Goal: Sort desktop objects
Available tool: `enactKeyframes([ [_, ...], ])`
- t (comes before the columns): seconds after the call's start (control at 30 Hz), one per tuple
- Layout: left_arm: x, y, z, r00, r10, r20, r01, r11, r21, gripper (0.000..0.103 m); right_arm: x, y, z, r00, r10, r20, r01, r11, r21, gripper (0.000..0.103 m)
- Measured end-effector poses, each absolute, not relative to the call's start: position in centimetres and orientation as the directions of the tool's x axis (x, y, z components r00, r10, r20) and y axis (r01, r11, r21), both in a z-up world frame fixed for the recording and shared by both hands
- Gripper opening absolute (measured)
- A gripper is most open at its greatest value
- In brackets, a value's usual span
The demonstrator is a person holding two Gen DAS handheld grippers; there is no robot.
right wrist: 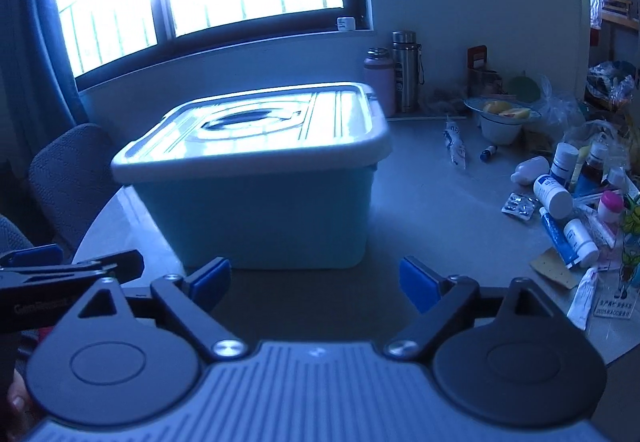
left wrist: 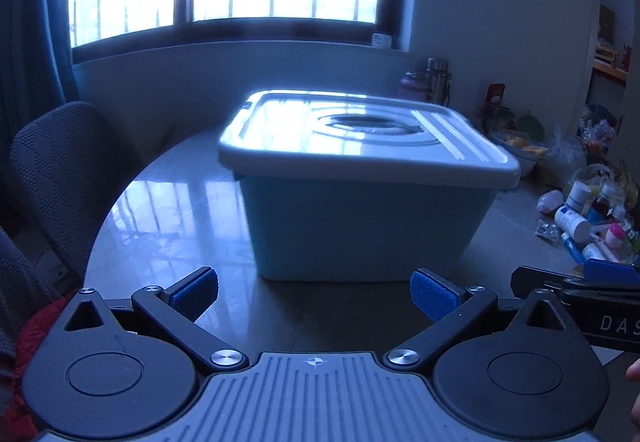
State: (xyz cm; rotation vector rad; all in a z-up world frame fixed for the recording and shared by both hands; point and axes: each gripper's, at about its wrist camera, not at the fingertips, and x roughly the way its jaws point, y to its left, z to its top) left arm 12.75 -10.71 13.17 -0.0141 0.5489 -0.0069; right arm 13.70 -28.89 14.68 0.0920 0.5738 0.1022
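The left tongs (left wrist: 314, 294) & right tongs (right wrist: 316, 284) are held wide apart, empty, near a lidded blue box (right wrist: 260, 217) on the table (right wrist: 440, 209).

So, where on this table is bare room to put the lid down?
Bare tabletop lies left of the blue storage box, toward the grey chair. A second patch lies between the box and the medicine bottles. The right edge is crowded with bottles, tubes and bags.
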Motion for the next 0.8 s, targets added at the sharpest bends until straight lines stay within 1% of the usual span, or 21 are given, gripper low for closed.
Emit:
enactKeyframes([
  [0.17,11.4,-9.7,11.3,0.848,-0.003,-0.53,-0.002,1.0,-0.009,0.103,12.3,-27.6,13.2,0.845,0.102,-0.526,-0.076,0.995,0.072,0.096],
  [0.4,9.7,-9.4,9.2,0.837,0.026,-0.547,-0.028,1.0,0.005,0.103,10.9,-26.7,11.6,0.868,0.072,-0.492,-0.066,0.997,0.03,0.096],
  [0.53,9.5,-9.2,8.5,0.832,0.039,-0.554,-0.056,0.998,-0.014,0.103,10.7,-26.6,10.8,0.871,0.073,-0.485,-0.058,0.997,0.044,0.096],
  [0.8,9.9,-10.0,8.2,0.848,0.07,-0.525,-0.044,0.997,0.063,0.103,10.3,-26.7,9.7,0.875,0.069,-0.479,-0.055,0.998,0.043,0.096],
])
